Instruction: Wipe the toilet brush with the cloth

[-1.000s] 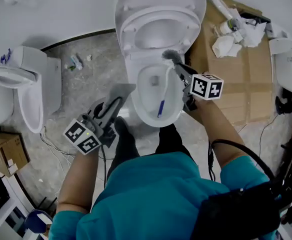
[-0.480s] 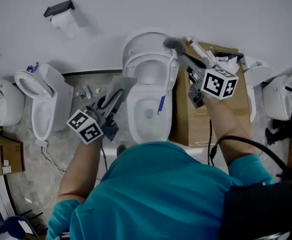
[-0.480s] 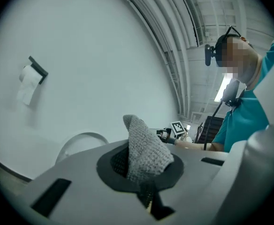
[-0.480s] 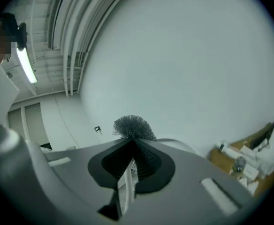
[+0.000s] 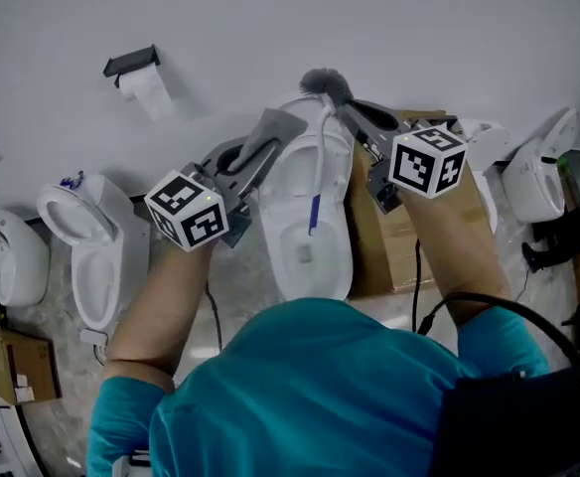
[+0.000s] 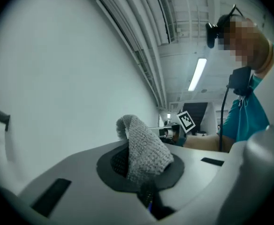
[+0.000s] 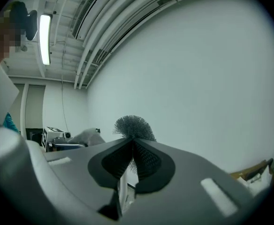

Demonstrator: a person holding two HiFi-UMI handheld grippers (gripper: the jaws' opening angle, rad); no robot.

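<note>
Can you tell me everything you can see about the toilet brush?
The toilet brush has a round, fuzzy grey head of bristles, a thin white handle that looks like plastic, and a blue tip at the far end. It is up in the air in front of the pale wall. In the head view its head is at the top and the handle runs down. The right hand-held gripper is shut on the handle just below the head. Nothing else seems to touch it.

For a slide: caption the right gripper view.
Right gripper shut on the toilet brush, bristles poking above its jaws.
</note>
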